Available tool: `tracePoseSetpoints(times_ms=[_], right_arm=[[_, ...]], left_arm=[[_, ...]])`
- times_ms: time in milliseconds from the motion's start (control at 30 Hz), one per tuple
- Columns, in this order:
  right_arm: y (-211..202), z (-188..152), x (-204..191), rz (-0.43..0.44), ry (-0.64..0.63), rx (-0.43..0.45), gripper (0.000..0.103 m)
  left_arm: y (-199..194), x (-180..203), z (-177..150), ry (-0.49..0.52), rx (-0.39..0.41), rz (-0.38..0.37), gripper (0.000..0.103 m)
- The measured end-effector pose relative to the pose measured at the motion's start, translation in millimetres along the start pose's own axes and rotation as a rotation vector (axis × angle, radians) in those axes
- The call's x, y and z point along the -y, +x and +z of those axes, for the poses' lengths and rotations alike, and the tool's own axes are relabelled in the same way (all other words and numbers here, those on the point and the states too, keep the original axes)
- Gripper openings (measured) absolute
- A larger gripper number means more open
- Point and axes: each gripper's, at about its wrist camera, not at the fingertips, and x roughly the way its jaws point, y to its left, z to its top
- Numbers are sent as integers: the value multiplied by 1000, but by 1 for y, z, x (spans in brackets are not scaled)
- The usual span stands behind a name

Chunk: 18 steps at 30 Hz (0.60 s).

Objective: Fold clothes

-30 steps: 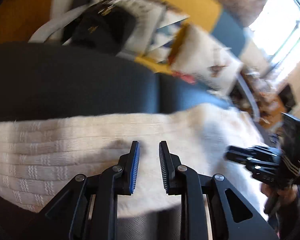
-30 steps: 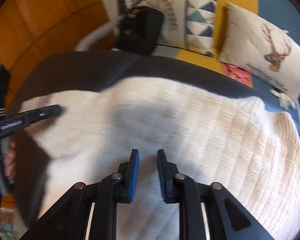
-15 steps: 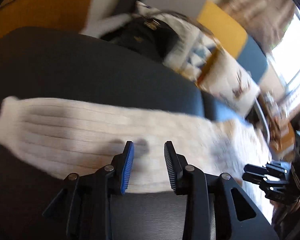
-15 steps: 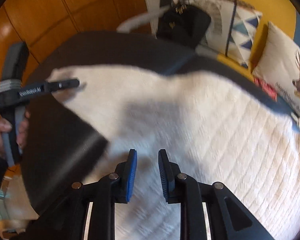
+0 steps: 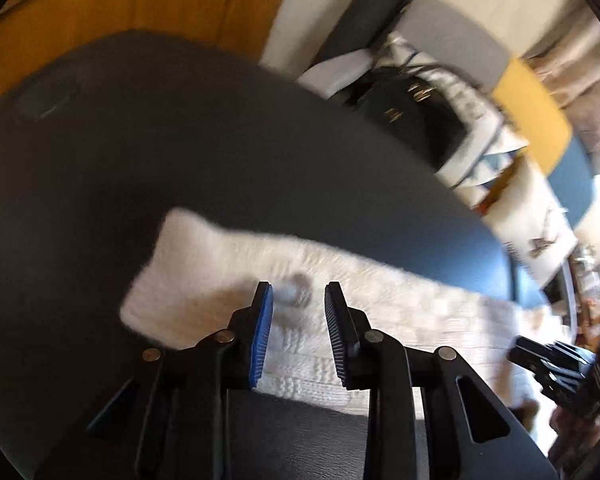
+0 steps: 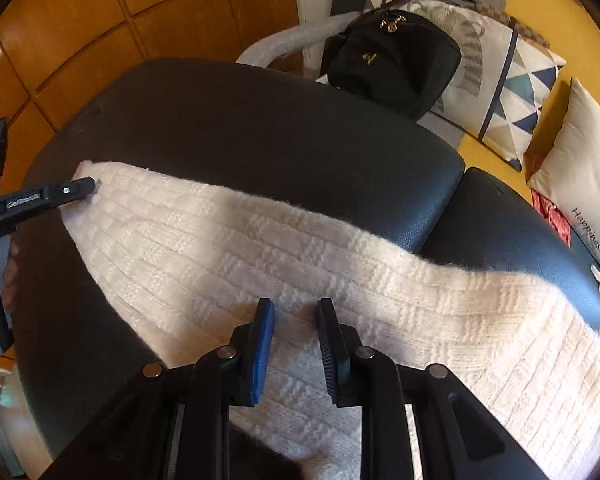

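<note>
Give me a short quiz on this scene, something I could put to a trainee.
1. True or false: the cream knitted sweater lies on a wooden floor.
2. What rests against the triangle-patterned cushion, beyond the dark leather seat? A) a black bag B) a laptop C) a kettle
3. What colour are the pads on the right hand-held gripper?

Key
1. False: it is spread over the dark leather seat.
2. A.
3. Blue.
</note>
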Motion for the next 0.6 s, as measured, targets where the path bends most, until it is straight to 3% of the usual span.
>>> tracePoseSetpoints(times_ms=[100, 200, 333, 467, 600], right_arm=[[-5, 4, -3, 25, -9, 22, 22], [4, 6, -6, 15, -20, 7, 22], [6, 8, -6, 11, -4, 10, 22], [-24, -5, 23, 60, 104, 58, 22], [-55, -36, 67, 49, 209, 51, 22]], left_arm=[[-5, -19, 8, -40, 6, 23, 30], [6, -44, 12, -82, -36, 104, 30], [4, -58, 14, -122, -39, 102, 30], [-25, -31, 6, -88, 15, 11, 30], [-36, 26, -15, -8, 14, -146, 30]])
